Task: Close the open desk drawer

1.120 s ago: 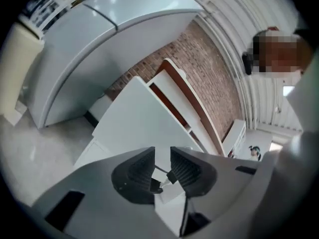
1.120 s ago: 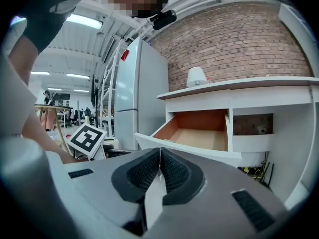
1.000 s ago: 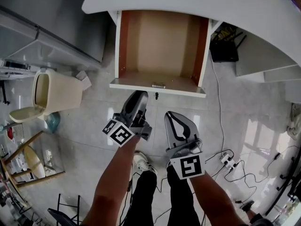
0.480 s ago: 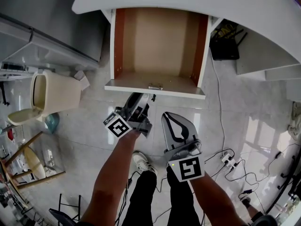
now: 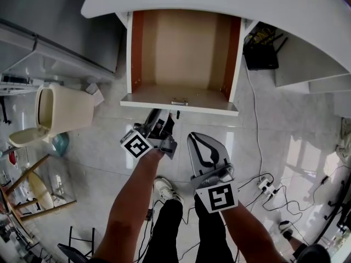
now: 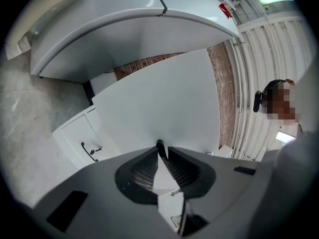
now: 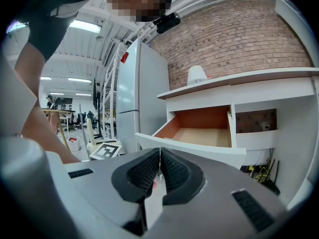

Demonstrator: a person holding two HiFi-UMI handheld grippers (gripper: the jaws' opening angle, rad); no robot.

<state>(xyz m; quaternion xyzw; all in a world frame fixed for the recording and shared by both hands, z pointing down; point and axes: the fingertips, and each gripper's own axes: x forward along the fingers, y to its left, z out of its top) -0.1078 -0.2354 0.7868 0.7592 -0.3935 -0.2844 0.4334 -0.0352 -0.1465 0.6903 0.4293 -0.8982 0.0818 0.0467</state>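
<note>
Head view: found the drawer (image 5: 181,48) pulled well out from under the desk top (image 5: 230,4), straight ahead of both grippers. Brought the left gripper (image 5: 164,116) level to its front panel, jaws closing around the small dark handle (image 6: 159,146), probably for a hold to push by (no pinch seen yet). Kept the right gripper (image 5: 193,137) just beside the left, jaws pressed together, empty, apparently idle. Lay lengthwise away from the grippers, front panel facing them, mouth upward.

left gripper (image 5: 165,117) nearer drawer (image 5: 219,106), jaws closing around knob (image 6: 159,146)
</note>
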